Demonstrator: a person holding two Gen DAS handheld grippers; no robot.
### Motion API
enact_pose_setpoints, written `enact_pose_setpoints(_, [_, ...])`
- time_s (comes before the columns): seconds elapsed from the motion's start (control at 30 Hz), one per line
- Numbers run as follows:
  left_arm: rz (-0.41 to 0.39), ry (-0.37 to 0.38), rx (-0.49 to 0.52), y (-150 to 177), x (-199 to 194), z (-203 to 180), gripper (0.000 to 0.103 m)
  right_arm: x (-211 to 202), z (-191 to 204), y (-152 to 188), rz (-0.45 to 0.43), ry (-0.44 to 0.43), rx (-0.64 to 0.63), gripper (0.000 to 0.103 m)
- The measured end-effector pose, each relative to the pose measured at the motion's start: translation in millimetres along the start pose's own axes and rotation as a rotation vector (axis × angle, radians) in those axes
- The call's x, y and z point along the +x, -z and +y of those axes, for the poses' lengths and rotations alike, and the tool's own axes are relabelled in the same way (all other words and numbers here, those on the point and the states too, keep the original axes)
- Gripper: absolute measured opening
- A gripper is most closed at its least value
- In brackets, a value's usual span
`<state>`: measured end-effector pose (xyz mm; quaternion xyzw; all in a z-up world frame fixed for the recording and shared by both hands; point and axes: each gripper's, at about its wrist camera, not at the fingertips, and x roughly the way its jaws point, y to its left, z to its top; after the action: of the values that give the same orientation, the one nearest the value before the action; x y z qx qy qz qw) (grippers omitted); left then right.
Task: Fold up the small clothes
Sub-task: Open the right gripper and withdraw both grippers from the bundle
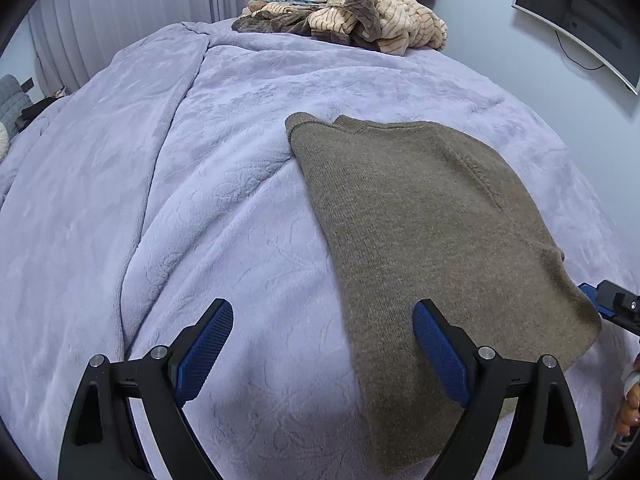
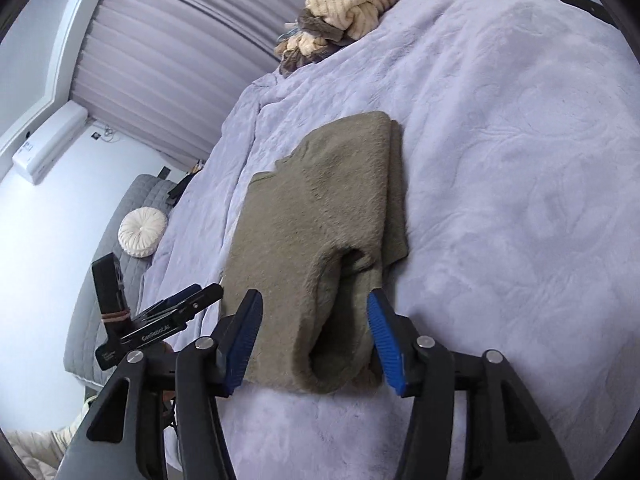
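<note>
A brown knit sweater (image 1: 432, 216) lies folded lengthwise on the lilac bedspread (image 1: 200, 200). My left gripper (image 1: 323, 320) is open, low over the sweater's near left edge, with its right finger above the knit. In the right wrist view the sweater (image 2: 316, 216) shows a tucked sleeve fold near its front end. My right gripper (image 2: 315, 312) is open, its jaws standing either side of that near end. The left gripper (image 2: 180, 304) shows at the sweater's left side, and the right gripper's tip (image 1: 600, 300) shows at its right edge.
A pile of cream and brown striped clothes (image 1: 352, 20) lies at the far end of the bed, also in the right wrist view (image 2: 352, 4). A wall screen (image 1: 580, 12) hangs at right. A grey seat with a round white cushion (image 2: 142, 236) stands beside the bed.
</note>
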<state>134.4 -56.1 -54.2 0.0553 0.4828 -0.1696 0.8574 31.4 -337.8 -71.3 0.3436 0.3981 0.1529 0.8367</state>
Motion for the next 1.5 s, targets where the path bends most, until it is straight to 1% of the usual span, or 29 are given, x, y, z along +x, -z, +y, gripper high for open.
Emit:
enact_pose_setpoints(0.03, [0.003, 0.003, 0.0, 1, -1, -2, 0.093, 5, 4, 2, 0.023, -0.003, -0.013, 0.033])
enact_pose_setpoints(0.07, [0.002, 0.003, 0.007, 3, -2, -4, 0.093, 8, 7, 5, 0.043, 0.008, -0.026, 0.015])
enact_pose_setpoints(0.1, [-0.001, 0.001, 0.015, 5, -4, -7, 0.093, 10, 10, 7, 0.052, 0.028, -0.042, 0.01])
enact_pose_setpoints(0.2, [0.019, -0.02, 0.053, 17, 1, -14, 0.093, 16, 20, 11, 0.063, 0.158, -0.112, 0.009])
enact_pose_setpoints(0.27, [0.033, -0.02, 0.048, 26, 6, -14, 0.093, 19, 15, 16, 0.077, 0.215, -0.117, 0.009])
enact_pose_setpoints(0.33, [0.046, -0.001, 0.021, 34, 9, -12, 0.093, 22, 5, 22, 0.093, 0.237, -0.104, 0.008])
enact_pose_setpoints(0.47, [0.05, 0.007, -0.004, 45, 12, -9, 0.093, 23, -1, 26, 0.087, 0.262, -0.111, 0.008])
enact_pose_setpoints(0.57, [0.05, 0.01, -0.016, 50, 12, -8, 0.093, 24, 0, 27, 0.083, 0.271, -0.116, 0.008])
enact_pose_setpoints(0.67, [0.06, 0.015, -0.043, 53, 9, -6, 0.093, 23, -4, 29, 0.072, 0.268, -0.084, 0.009])
enact_pose_setpoints(0.73, [0.067, 0.015, -0.053, 52, 8, -5, 0.093, 19, -6, 29, 0.07, 0.274, -0.073, 0.014])
enact_pose_setpoints(1.0, [0.077, -0.003, -0.054, 52, 4, -7, 0.093, 12, -10, 35, 0.057, 0.269, -0.042, 0.018])
enact_pose_setpoints(1.17, [0.074, -0.006, -0.048, 53, 1, -6, 0.093, -1, -8, 33, 0.038, 0.243, -0.008, 0.018])
enact_pose_setpoints(1.37, [0.07, -0.012, -0.047, 52, -1, -8, 0.093, -17, 1, 32, 0.004, 0.244, -0.015, 0.021])
enact_pose_setpoints(1.5, [0.074, -0.011, -0.052, 51, -1, -8, 0.093, -19, 3, 29, -0.004, 0.24, -0.01, 0.021])
